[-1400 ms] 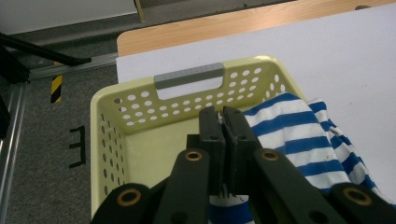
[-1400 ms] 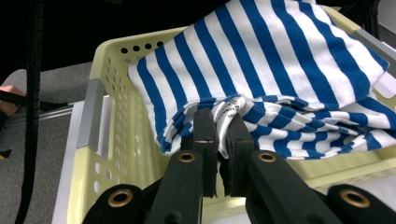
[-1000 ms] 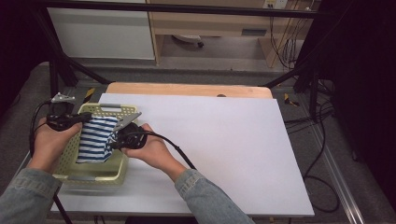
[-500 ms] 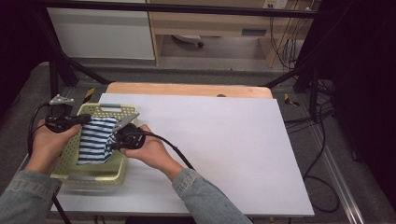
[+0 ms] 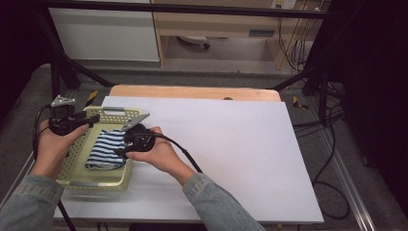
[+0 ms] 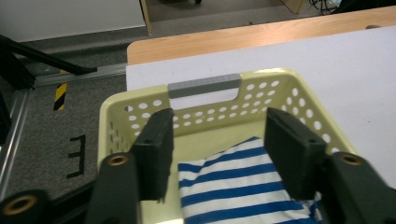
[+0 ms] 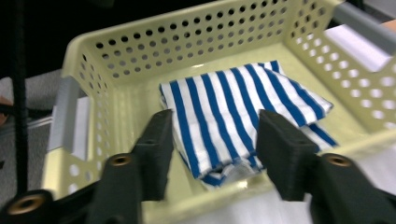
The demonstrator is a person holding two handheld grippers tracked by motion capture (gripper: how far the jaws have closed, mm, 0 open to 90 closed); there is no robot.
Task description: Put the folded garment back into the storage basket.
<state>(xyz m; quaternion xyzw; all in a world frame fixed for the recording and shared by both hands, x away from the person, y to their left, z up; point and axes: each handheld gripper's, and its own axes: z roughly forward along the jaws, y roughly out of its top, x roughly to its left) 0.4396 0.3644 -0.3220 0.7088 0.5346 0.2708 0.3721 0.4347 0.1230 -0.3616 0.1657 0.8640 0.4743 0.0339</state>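
Striped folded cloth (image 7: 243, 116) lies in the perforated yellow basket (image 5: 82, 175) at the table's near left; left gripper (image 6: 219, 149) and right gripper (image 7: 215, 149) hover above, jaws wide, empty.

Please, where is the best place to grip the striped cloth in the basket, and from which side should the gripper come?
Probably the loose folded corner of the striped cloth nearest the open right gripper, coming down from above over the basket wall. The cloth lies flat on the bottom, and its edges lift slightly at that corner.
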